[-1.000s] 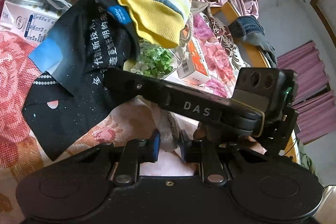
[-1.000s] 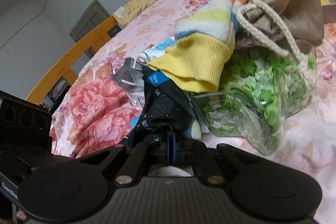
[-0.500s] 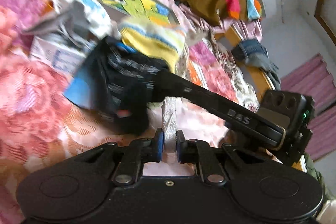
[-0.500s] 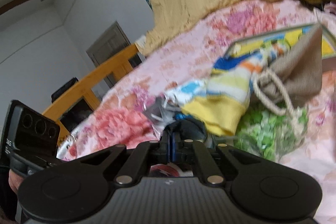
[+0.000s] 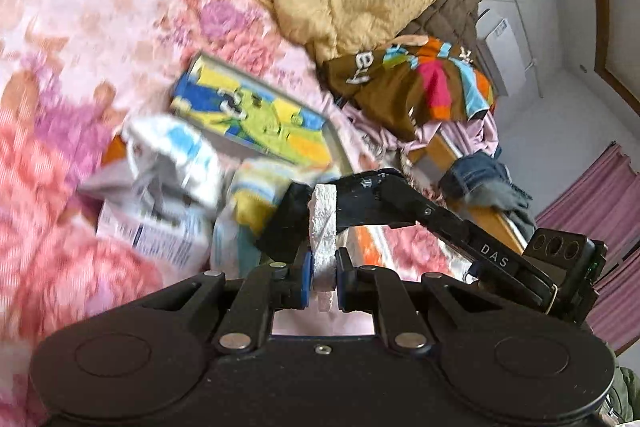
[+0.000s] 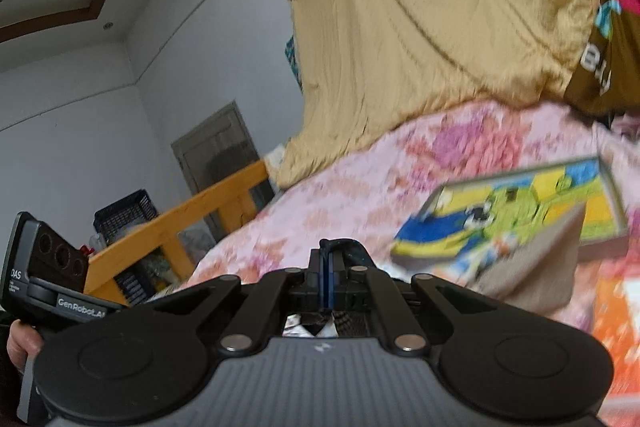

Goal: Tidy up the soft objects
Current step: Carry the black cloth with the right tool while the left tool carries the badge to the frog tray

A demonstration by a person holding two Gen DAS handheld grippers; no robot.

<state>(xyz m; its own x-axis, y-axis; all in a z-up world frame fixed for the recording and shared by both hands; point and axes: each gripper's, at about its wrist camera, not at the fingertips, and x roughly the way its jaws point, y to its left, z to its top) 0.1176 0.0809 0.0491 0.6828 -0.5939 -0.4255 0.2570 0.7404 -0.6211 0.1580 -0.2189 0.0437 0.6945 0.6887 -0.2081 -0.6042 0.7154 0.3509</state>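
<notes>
Both claws are raising one dark cloth [image 5: 288,223] off the bed [image 5: 120,27], above the pile near its middle. To do it well, I judge, they should rise level and together, pulling the cloth taut so the striped sock [image 5: 260,195] slides off. The left claw [image 5: 323,273] is nearly closed, pinching the cloth's white edge [image 5: 322,227]. The right claw [image 6: 328,283] is fully closed on a dark fold of it.

bedspread [image 5: 80,259] blurred, poss. cloth under right claw [image 6: 325,281]
</notes>
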